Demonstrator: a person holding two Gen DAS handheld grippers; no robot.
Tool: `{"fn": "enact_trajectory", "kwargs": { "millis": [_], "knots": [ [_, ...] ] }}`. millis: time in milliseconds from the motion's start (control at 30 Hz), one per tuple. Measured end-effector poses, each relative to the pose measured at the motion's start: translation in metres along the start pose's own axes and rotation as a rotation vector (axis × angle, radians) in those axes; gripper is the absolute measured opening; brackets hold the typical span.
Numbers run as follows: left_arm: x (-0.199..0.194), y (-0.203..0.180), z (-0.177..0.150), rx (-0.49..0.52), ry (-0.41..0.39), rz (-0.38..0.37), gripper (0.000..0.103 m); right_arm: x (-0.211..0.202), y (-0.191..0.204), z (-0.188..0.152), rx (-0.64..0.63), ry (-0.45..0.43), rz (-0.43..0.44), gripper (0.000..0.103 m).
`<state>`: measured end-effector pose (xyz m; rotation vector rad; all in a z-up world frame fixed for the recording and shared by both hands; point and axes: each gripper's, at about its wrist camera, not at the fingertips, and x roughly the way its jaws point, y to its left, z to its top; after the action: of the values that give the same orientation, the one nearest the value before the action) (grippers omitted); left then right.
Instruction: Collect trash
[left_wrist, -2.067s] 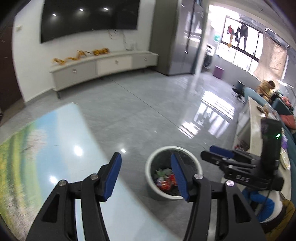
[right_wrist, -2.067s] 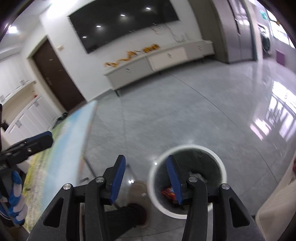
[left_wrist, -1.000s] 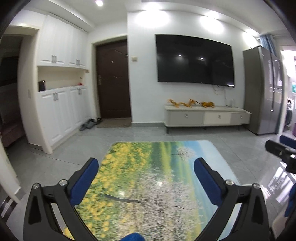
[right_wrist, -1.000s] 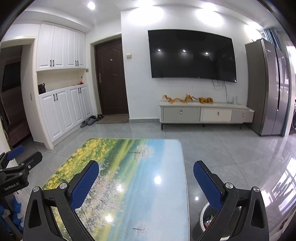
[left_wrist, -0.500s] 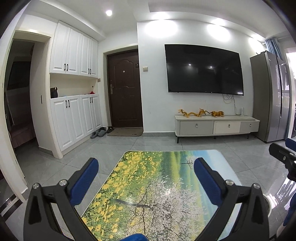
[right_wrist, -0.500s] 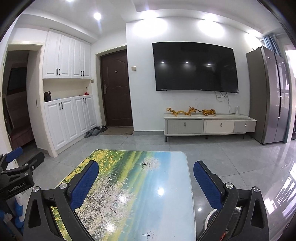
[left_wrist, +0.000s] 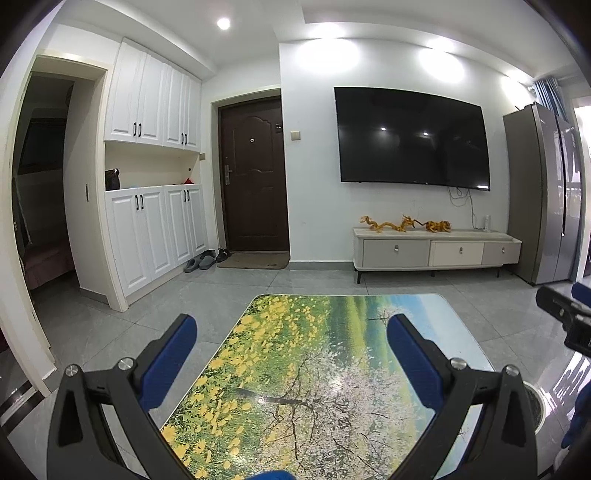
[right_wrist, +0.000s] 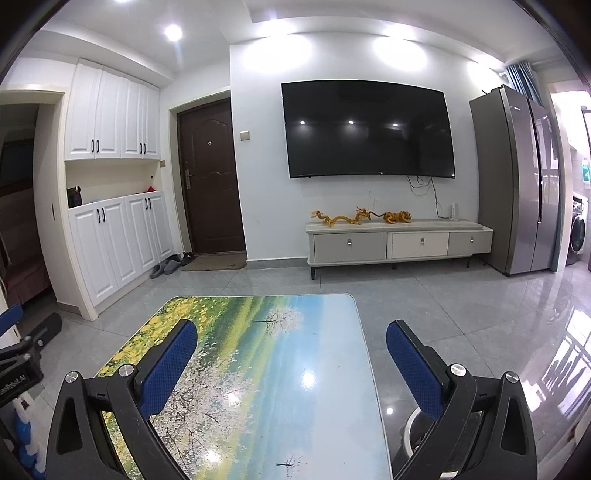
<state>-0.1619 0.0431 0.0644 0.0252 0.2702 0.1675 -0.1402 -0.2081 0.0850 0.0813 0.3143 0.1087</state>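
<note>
At the lower right edge of both views sits the trash bin (right_wrist: 415, 430), only a sliver of its pale rim showing behind your right tool (right_wrist: 291, 349) and, in the left wrist view, as a curved rim (left_wrist: 540, 402) on the floor just beside the bench (left_wrist: 332, 332). Its contents are hidden from here. No loose trash shows on the bench top, whose printed landscape of yellow flowers and white blossom fills the lower middle of each frame.

Both tools are spread wide and carry nothing: your left tool (left_wrist: 291, 349) hangs level over the bench's near end, and your right one does the same further right. Held like this, facing the television (right_wrist: 369, 129) and the low cabinet (right_wrist: 399, 240) across the tiled floor (right_wrist: 461, 306), they look parked in a neutral pose, likely because the collecting is finished or you are scanning for more.

Two seconds back, both tools were pointed down at the bin with narrower jaws; since then you have lifted them level and opened them fully, and over the last half second the views have hardly shifted.
</note>
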Motion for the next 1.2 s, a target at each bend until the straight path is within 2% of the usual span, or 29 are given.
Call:
{"fn": "enact_trajectory", "kwargs": {
  "millis": [433, 700, 1200],
  "knots": [
    [0.003, 0.007, -0.010, -0.026, 0.017, 0.005, 0.103, 0.005, 0.011, -0.008, -0.035, -0.001, -0.020, 0.103],
    [0.003, -0.007, -0.015, 0.008, 0.035, -0.007, 0.103, 0.006, 0.007, -0.010, -0.014, -0.020, -0.017, 0.103],
    [0.006, -0.027, -0.018, 0.037, 0.078, 0.016, 0.103, 0.021, 0.002, -0.010, 0.004, 0.004, 0.020, 0.103]
  ]
}}
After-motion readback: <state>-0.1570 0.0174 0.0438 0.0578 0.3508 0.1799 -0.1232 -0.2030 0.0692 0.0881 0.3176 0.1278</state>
